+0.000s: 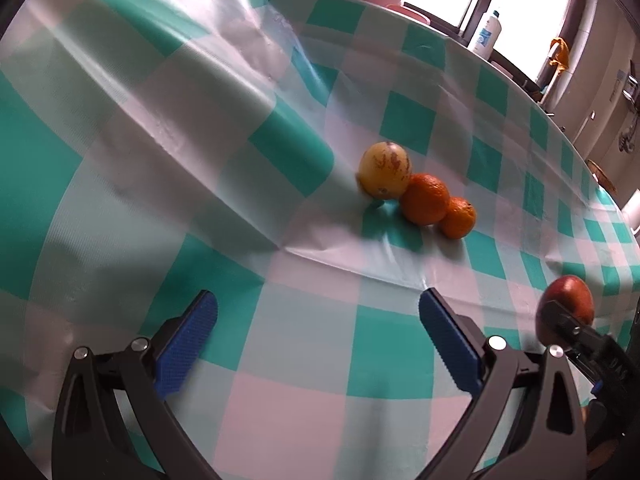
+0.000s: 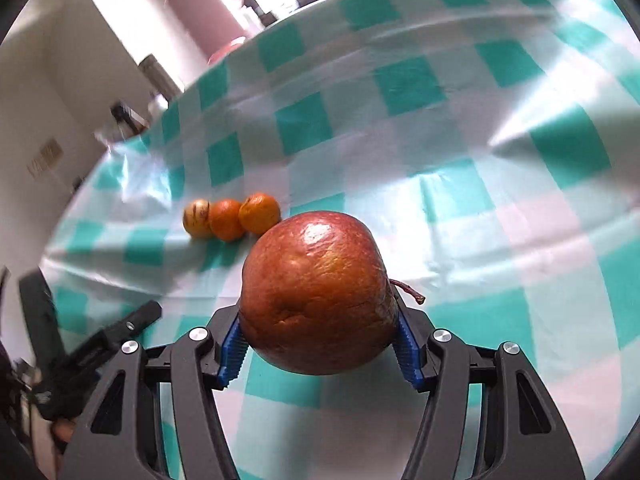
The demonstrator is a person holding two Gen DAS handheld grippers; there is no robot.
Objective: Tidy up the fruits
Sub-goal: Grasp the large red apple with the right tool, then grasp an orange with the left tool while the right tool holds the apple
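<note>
My right gripper (image 2: 318, 340) is shut on a red apple (image 2: 318, 292), held above the checked tablecloth with its stem to the right. The apple also shows in the left wrist view (image 1: 568, 300) at the right edge. A yellow streaked fruit (image 1: 384, 176), a large orange (image 1: 425, 199) and a small orange (image 1: 459, 218) lie touching in a row on the cloth. The same row shows in the right wrist view: the yellow fruit (image 2: 197, 218), large orange (image 2: 226, 220), small orange (image 2: 259, 214). My left gripper (image 1: 318, 344) is open and empty, well short of the row.
The table (image 1: 160, 140) carries a wrinkled teal-and-white checked plastic cloth with raised folds at the left. A white bottle (image 1: 486, 34) stands beyond the far edge by the window. A pink cylinder (image 2: 204, 8) stands beyond the table. The left gripper (image 2: 100, 344) shows at lower left in the right wrist view.
</note>
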